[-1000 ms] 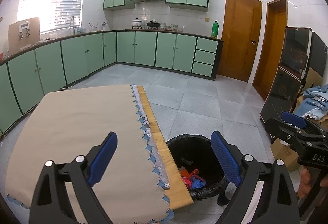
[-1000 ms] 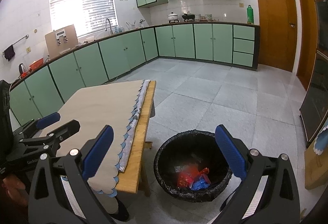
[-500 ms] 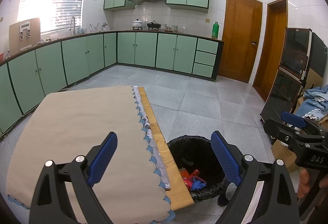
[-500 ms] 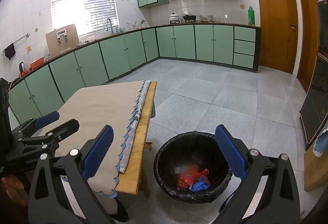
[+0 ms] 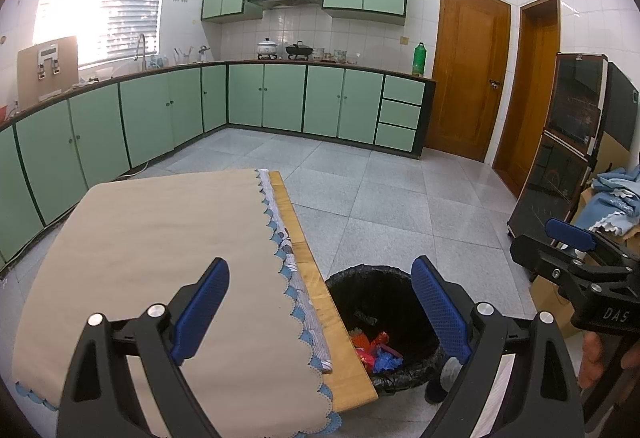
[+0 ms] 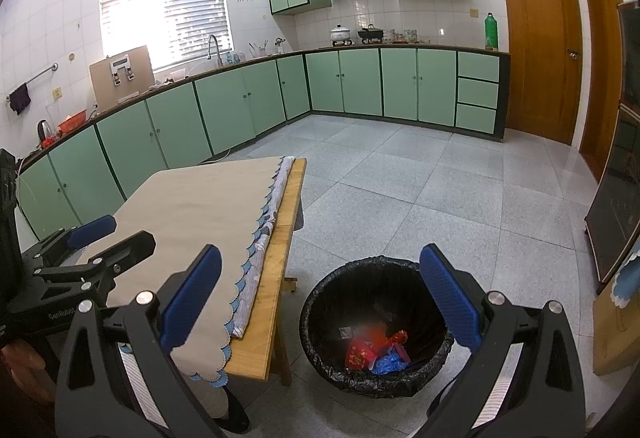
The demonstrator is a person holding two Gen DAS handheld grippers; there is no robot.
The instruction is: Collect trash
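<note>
A black-lined trash bin [image 6: 376,326] stands on the floor by the table's right side, also in the left wrist view as the bin [image 5: 380,302]. Red and blue wrappers [image 6: 376,352] lie at its bottom, the same wrappers [image 5: 376,352] showing in the left wrist view. My right gripper [image 6: 320,296] hangs open above the bin with nothing between its fingers. Over the table's near right edge my left gripper [image 5: 320,306] is open and holds nothing. Each gripper shows at the side of the other's view.
A wooden table [image 6: 280,270] carries a beige scalloped cloth [image 5: 160,246]. Green cabinets [image 5: 280,97] line the far and left walls. Two wooden doors [image 5: 468,73] and a dark glass cabinet [image 5: 568,141] stand to the right, with a cardboard box holding blue cloth [image 5: 612,197].
Both grippers have risen and drawn back slightly, so the bin and table sit a little lower in view. Both stay open and hold nothing.
</note>
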